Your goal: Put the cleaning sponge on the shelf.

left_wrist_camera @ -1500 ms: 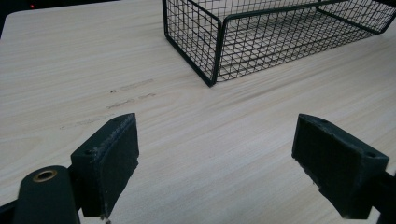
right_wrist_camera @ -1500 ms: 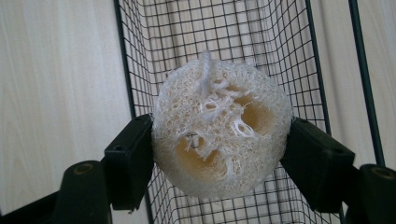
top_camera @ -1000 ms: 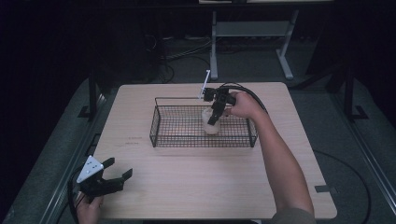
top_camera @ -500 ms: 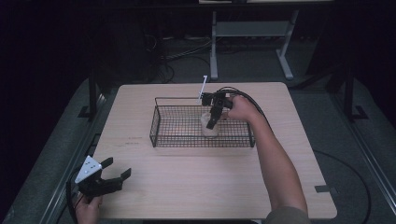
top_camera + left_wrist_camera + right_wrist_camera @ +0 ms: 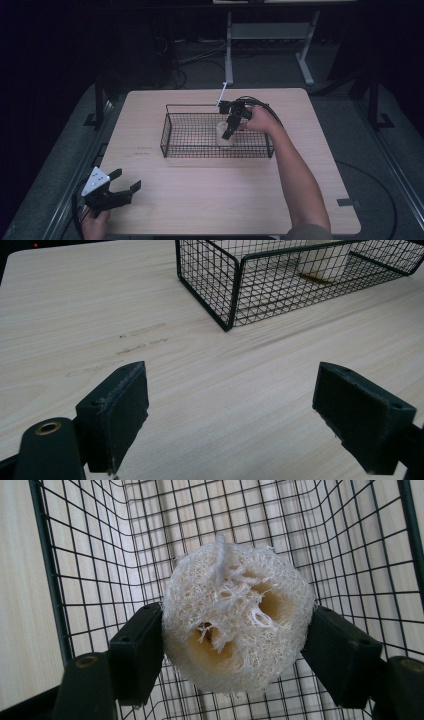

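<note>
My right tongs (image 5: 235, 645), loosening, still touch the sponge (image 5: 237, 617) between them in the basket (image 5: 172, 131); left tongs (image 5: 245, 415) gape apart.

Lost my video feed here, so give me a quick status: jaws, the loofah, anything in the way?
Right gripper down in the wire basket, jaws just been opening, pads touching the loofah. Left gripper open, idle over the table. Nothing in the way.

The loofah (image 5: 224, 134) sits in the wire basket (image 5: 172, 142) on the table (image 5: 210, 195).
</note>
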`<control>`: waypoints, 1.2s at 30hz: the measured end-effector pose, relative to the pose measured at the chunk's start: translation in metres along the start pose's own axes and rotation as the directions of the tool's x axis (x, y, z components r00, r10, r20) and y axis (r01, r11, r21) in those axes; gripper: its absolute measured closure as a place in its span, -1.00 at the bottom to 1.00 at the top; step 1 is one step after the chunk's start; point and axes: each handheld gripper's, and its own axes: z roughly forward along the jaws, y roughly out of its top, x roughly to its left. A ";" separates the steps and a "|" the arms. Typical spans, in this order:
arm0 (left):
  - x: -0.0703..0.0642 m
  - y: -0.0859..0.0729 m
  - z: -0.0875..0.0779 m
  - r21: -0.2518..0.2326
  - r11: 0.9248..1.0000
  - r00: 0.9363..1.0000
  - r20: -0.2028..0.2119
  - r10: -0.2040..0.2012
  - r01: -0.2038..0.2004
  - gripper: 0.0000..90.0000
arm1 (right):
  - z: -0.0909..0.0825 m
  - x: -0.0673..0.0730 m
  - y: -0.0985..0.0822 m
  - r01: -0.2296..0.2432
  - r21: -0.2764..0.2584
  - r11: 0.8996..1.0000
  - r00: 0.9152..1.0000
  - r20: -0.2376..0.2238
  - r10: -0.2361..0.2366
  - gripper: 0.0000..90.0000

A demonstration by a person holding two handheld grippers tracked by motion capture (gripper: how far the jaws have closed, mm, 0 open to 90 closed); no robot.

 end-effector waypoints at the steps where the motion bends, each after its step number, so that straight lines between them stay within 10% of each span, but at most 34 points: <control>1: 0.000 0.000 0.000 -0.001 1.000 1.000 0.001 -0.001 0.001 -0.69 | 0.000 0.000 0.000 0.001 0.002 1.000 1.000 0.001 -0.001 -0.40; 36: -0.002 0.001 0.002 0.003 1.000 1.000 0.006 0.005 -0.005 -0.69 | -0.039 0.020 -0.004 0.003 -0.024 1.000 0.999 0.050 -0.002 -0.56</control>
